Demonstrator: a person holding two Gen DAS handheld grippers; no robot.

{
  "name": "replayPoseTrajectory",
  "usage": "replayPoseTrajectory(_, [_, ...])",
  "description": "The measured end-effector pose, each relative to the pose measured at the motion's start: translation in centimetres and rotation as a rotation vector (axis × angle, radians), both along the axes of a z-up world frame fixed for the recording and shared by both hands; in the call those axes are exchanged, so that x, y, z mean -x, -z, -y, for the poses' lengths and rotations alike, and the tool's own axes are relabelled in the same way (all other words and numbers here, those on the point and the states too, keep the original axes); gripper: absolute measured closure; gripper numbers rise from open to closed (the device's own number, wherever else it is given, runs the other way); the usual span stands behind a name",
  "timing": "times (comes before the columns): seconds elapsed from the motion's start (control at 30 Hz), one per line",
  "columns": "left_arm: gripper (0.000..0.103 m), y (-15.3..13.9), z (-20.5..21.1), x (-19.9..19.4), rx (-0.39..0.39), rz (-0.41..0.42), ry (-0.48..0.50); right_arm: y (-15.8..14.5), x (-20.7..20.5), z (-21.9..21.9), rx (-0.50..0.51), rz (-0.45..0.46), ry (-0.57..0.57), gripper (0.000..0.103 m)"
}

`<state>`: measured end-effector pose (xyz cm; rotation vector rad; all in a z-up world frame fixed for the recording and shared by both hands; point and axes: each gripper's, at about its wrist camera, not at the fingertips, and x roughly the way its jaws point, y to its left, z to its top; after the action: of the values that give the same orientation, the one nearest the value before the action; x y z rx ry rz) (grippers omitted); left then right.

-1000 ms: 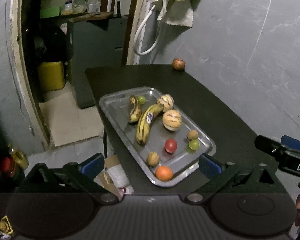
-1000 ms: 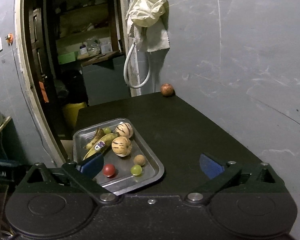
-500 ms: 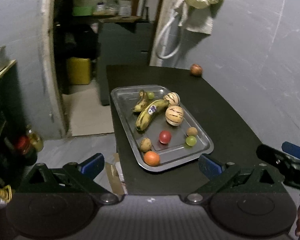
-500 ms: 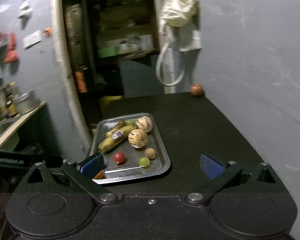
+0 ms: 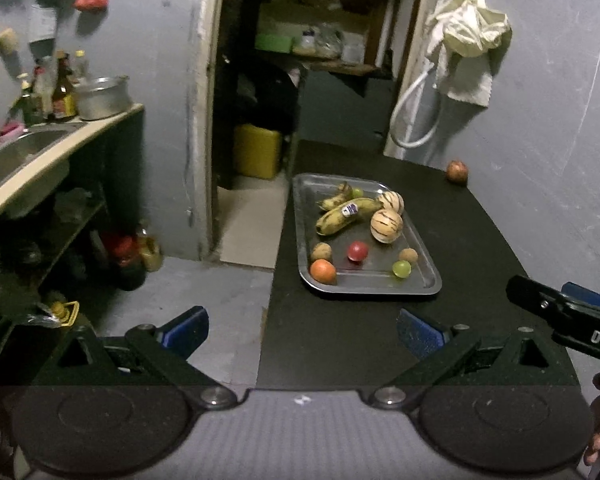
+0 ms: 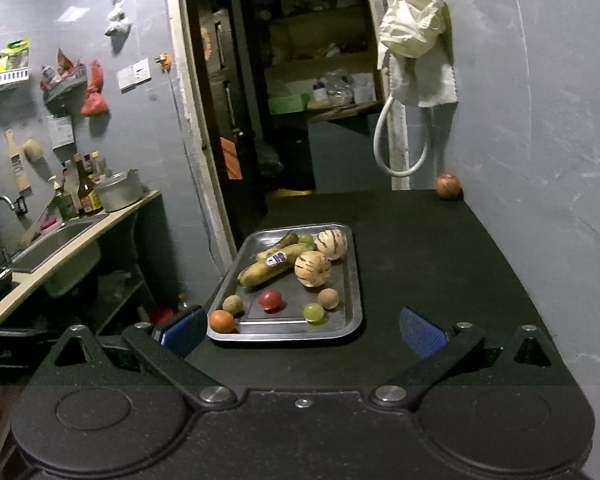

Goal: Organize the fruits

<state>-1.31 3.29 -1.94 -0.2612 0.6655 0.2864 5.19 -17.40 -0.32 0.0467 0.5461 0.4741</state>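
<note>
Tray (image 6: 354, 280): near left table (image 6: 440, 264) edge; two bananas (image 6: 266, 271), two striped melons (image 6: 313, 268), seven small round fruits, perhaps.
Loose fruit (image 6: 447, 186): one, far corner by wall.
Left gripper (image 5: 302, 330): wide apart, empty.
Right gripper (image 6: 302, 326): wide apart, empty.

Both cameras have swung left since a second ago: the sink counter (image 5: 40, 152) and its pot (image 6: 118, 192) have come into view, and the tray (image 5: 380, 286) now sits right of centre in the left view. The fruit itself seems unmoved, though it is small.
</note>
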Motion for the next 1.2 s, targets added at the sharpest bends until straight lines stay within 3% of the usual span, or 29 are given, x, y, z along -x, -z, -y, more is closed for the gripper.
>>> replayPoseTrajectory(0.27, [0.001,-0.1,-0.2,1.3,0.008,-0.002,-0.016,0.0,0.4,-0.8,0.035,-0.002,0.003,0.001])
replayPoseTrajectory(0.63, [0.001,0.8,-2.3,-0.9,0.033,-0.050,0.071,0.0,1.5,-1.1,0.062,-0.059,0.060,0.001])
replayPoseTrajectory(1.2, [0.001,2.3,-1.4,-1.3,0.039,-0.095,0.176,1.0,3.4,0.7,0.069,-0.116,0.158,0.001])
